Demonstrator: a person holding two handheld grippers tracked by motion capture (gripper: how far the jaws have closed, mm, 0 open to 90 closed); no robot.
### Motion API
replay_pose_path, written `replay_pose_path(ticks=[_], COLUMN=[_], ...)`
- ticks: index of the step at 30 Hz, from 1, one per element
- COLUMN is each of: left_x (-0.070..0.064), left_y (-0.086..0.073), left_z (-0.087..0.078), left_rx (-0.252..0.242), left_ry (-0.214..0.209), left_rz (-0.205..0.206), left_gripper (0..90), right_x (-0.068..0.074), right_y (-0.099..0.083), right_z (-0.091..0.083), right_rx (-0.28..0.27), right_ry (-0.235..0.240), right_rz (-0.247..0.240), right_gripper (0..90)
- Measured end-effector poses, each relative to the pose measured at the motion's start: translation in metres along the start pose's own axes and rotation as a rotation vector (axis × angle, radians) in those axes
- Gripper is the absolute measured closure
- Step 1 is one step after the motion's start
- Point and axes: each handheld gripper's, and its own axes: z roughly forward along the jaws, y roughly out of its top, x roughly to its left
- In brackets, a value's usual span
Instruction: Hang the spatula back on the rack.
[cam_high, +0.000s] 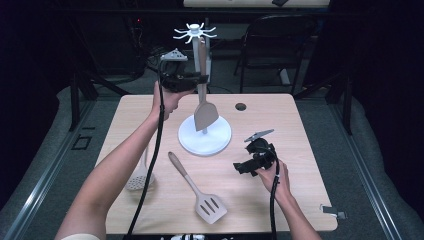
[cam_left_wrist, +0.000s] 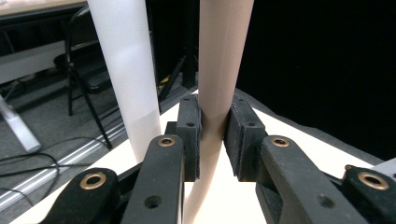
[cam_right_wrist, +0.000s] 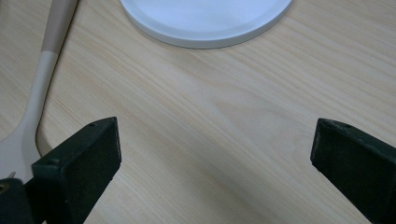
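Note:
A white utensil stand has a round base (cam_high: 205, 141), an upright pole (cam_left_wrist: 125, 70) and a ring of hooks (cam_high: 195, 32) on top. My left gripper (cam_high: 199, 79) is raised beside the pole and shut on the handle of a solid beige spatula (cam_high: 205, 115), which hangs blade down over the base. In the left gripper view the jaws (cam_left_wrist: 215, 135) pinch that handle (cam_left_wrist: 223, 56) from both sides. My right gripper (cam_high: 241, 167) hovers low over the table, right of the base, jaws wide open (cam_right_wrist: 215, 149) around bare wood.
A slotted spatula (cam_high: 199, 191) lies on the wooden table (cam_high: 280, 130) front of centre; its handle (cam_right_wrist: 44, 79) lies near my right gripper. A slotted spoon (cam_high: 139, 179) lies at the left, partly under my left arm. A chair (cam_high: 277, 40) stands beyond the table.

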Motion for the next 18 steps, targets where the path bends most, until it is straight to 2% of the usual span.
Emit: replay_pose_path(ticks=[5,9,12,18], left_x=[-0.002,-0.001,-0.001,0.002], left_y=[-0.001,-0.003,-0.006,-0.01], left_z=[-0.001,-0.006,-0.012,-0.026], left_rx=[-0.005,-0.005,-0.004,-0.001], left_ry=[0.024,0.024,0.02,0.016], left_rz=[0.012,0.015,0.018,0.024], left_gripper=[75.7,68.5,63.9,61.8], right_x=[0.001,0.0,0.0,0.001], right_y=[0.0,0.0,0.0,0.001], right_z=[0.0,-0.002,-0.001,-0.001], right_rx=[0.002,0.013,0.002,0.002], right_ry=[0.001,-0.009,-0.003,0.003], right_rz=[0.001,-0.011,-0.003,-0.005], right_gripper=[1.5,1.6,1.6,1.6])
